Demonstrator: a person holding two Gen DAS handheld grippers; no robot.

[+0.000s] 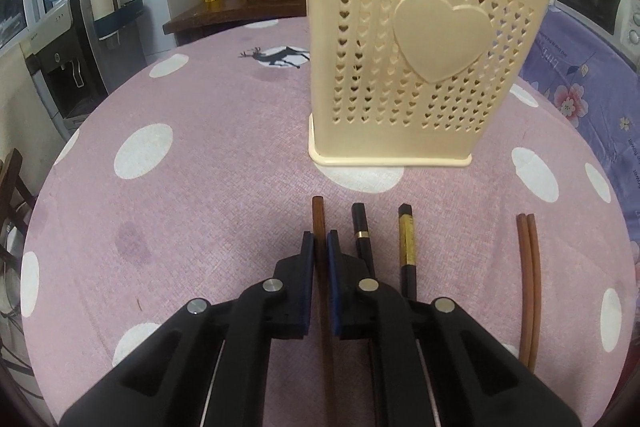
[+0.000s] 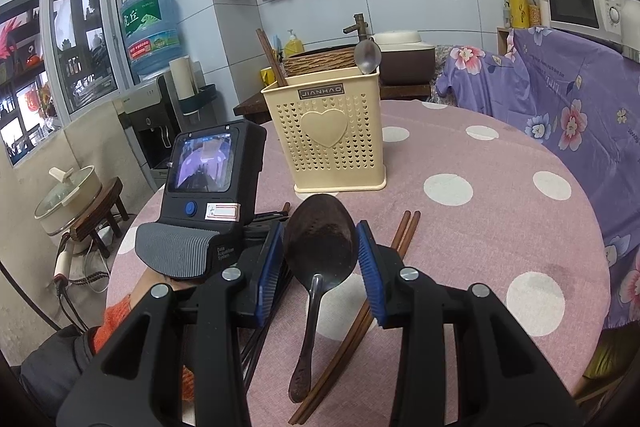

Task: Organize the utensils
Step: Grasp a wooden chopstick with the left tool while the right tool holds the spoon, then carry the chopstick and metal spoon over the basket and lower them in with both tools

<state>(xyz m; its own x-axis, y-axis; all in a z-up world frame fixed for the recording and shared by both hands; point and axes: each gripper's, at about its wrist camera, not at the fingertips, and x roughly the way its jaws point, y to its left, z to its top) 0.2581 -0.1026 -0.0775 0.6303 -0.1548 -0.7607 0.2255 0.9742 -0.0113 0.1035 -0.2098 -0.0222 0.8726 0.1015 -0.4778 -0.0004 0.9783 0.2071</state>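
With chopsticks and a spoon seemingly already in the holder, the left claw pinches a brown chopstick and the right claw pinches a dark spoon, while others lie on the counter.

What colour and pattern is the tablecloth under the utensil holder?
The tablecloth is pink with large white polka dots, clearest in the right wrist view.

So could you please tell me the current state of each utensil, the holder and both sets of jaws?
Left gripper: jaws shut on the brown chopstick.
Right gripper: jaws closed on the dark spoon.
Black chopsticks: lying flat on the tablecloth, loose.
Brown chopstick pair: lying side by side, untouched.
Utensil holder: upright, already holding a metal spoon and chopsticks.
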